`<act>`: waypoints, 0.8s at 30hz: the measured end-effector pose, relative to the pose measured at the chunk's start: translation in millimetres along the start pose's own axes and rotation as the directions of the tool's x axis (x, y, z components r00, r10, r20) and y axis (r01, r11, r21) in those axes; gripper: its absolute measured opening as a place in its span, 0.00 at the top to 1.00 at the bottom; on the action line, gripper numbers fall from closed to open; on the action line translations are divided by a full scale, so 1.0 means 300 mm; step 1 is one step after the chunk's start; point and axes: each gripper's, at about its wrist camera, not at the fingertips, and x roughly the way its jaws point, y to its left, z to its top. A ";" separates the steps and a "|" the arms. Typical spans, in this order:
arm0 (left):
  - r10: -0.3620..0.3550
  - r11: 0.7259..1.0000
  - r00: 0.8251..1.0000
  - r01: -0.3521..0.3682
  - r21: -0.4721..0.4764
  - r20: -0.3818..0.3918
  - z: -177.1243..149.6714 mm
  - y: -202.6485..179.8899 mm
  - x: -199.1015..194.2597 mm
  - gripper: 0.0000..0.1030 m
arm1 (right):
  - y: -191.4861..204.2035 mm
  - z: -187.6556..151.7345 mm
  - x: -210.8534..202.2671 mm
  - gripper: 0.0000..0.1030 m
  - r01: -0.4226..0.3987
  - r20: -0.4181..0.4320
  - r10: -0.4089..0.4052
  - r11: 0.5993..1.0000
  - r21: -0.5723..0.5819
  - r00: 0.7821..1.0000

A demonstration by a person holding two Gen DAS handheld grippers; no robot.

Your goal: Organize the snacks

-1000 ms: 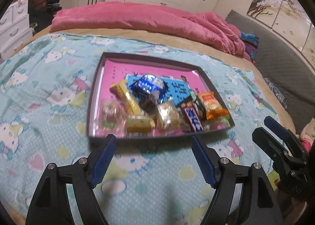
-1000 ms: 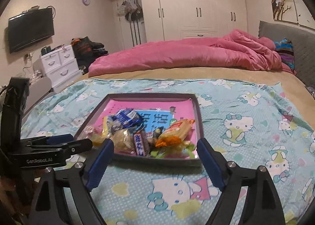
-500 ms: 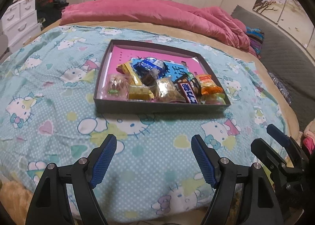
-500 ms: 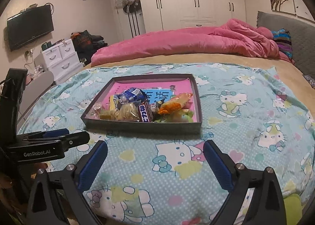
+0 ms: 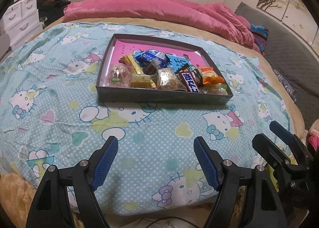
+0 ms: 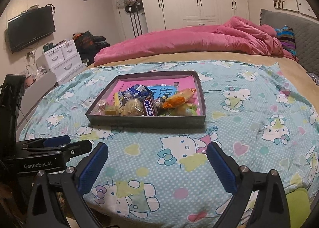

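A shallow dark tray (image 5: 163, 96) with a pink bottom lies on the cartoon-cat bedspread (image 5: 59, 92). Several wrapped snacks are piled along its near side: a blue packet (image 5: 152, 56), a dark bar with white letters (image 5: 190, 82) and an orange packet (image 5: 211, 76). My left gripper (image 5: 155, 142) hangs open over the bedspread, well short of the tray, with nothing between its blue pads. My right gripper (image 6: 157, 146) stands wide open and empty, also short of the tray (image 6: 147, 122). Each gripper shows at the edge of the other's view.
A pink duvet (image 5: 159, 10) is bunched across the far side of the bed. White drawers (image 6: 63, 58) and a wall TV (image 6: 31, 27) stand at the left, a grey headboard (image 6: 289, 20) at the right. The bed's near edge runs under both grippers.
Both grippers have drawn back from the tray toward the bed's near edge, so the tray sits farther off. The right gripper's jaws have spread wider. The snacks have not moved.
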 end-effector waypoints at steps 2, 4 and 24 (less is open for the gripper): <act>0.001 1.000 1.000 -0.001 0.003 0.001 0.002 -0.001 -0.002 0.23 | 0.001 0.000 -0.001 0.03 0.003 0.004 -0.003 1.000 0.001 1.000; 0.003 1.000 1.000 -0.003 0.005 0.006 0.003 -0.001 -0.003 0.23 | 0.004 0.001 -0.003 0.03 0.007 0.011 -0.007 1.000 0.003 1.000; 0.008 1.000 1.000 -0.008 -0.004 0.002 0.008 0.009 0.008 0.23 | 0.008 0.000 0.012 0.03 0.012 0.006 -0.012 1.000 -0.008 1.000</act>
